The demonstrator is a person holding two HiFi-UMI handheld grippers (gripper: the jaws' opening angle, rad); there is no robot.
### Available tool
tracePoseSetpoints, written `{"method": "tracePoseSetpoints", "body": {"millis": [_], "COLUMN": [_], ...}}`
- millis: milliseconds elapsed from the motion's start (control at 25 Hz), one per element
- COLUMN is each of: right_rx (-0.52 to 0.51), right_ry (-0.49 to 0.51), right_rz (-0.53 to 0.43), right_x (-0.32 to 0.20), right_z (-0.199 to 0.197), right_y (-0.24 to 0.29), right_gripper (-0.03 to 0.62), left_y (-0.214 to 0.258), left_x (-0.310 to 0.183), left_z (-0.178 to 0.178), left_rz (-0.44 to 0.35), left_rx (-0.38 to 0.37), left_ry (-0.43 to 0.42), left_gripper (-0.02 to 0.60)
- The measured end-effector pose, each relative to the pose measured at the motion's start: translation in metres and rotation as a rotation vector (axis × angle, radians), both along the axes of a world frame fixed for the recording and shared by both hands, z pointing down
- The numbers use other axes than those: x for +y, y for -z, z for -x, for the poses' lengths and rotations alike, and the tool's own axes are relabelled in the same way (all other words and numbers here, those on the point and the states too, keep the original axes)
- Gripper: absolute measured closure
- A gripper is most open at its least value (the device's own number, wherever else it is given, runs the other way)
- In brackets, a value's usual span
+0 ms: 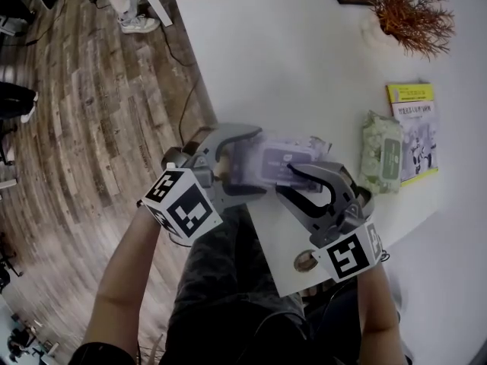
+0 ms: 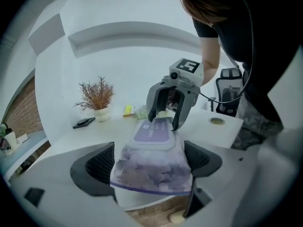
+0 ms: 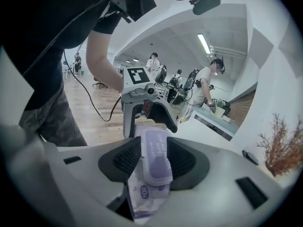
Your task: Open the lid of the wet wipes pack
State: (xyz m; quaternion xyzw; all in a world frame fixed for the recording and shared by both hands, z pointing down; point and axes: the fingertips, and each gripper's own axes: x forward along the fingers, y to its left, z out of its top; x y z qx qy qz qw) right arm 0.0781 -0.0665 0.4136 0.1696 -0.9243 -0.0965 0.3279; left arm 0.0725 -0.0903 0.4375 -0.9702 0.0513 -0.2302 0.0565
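A purple wet wipes pack (image 1: 281, 162) with a flat lid (image 2: 152, 134) lies at the near edge of the white table (image 1: 304, 67), lid up and closed. My left gripper (image 1: 255, 162) straddles its left end. In the left gripper view the pack's crinkled end (image 2: 151, 167) fills the gap between the wide-spread pads (image 2: 97, 167). My right gripper (image 1: 288, 181) straddles the other end. In the right gripper view the lid (image 3: 155, 157) sits between the pads (image 3: 124, 160), close to both. I see no squeeze on the pack from either gripper.
A green wipes pack (image 1: 380, 154) and a yellow booklet (image 1: 417, 131) lie to the right. A dried plant in a white pot (image 1: 411, 10) stands at the far right. A small round disc (image 1: 304, 261) sits by the near edge. Wooden floor (image 1: 91, 112) lies left.
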Motion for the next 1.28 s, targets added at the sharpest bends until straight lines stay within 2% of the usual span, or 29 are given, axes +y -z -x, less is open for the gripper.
{"method": "tracePoseSetpoints", "body": {"millis": [240,480,600,920,1280], "right_rx": [0.038,0.035,0.038,-0.056,-0.107], "right_ry": [0.025,0.038,0.055,0.055,0.052], "right_rz": [-0.077,-0.093,-0.093,0.071,0.230], "right_x": [-0.0006,0.0008,0.0030,0.0006,-0.0002], "right_z": [0.0038,0.0033,0.0054,0.0044,0.0006], "right_y": [-0.0029,-0.0055,-0.0062,-0.0036,-0.0033], "right_gripper": [0.428,0.428,0.462,0.474,0.474], "left_y": [-0.0066,-0.0089,-0.0084,-0.0103,-0.0097], "left_x": [0.0002,0.0010,0.0007,0.0001,0.0004], "left_z": [-0.0044,-0.0056,-0.0052,-0.0074,-0.0070], "left_rz": [-0.024,-0.010,-0.008,-0.011,0.001], "left_rx": [-0.016,-0.016,-0.025,-0.017,-0.013], "left_ry": [-0.004,-0.002,-0.001,0.017,0.019], "left_gripper": [0.135,0.138,0.140,0.146,0.149]}}
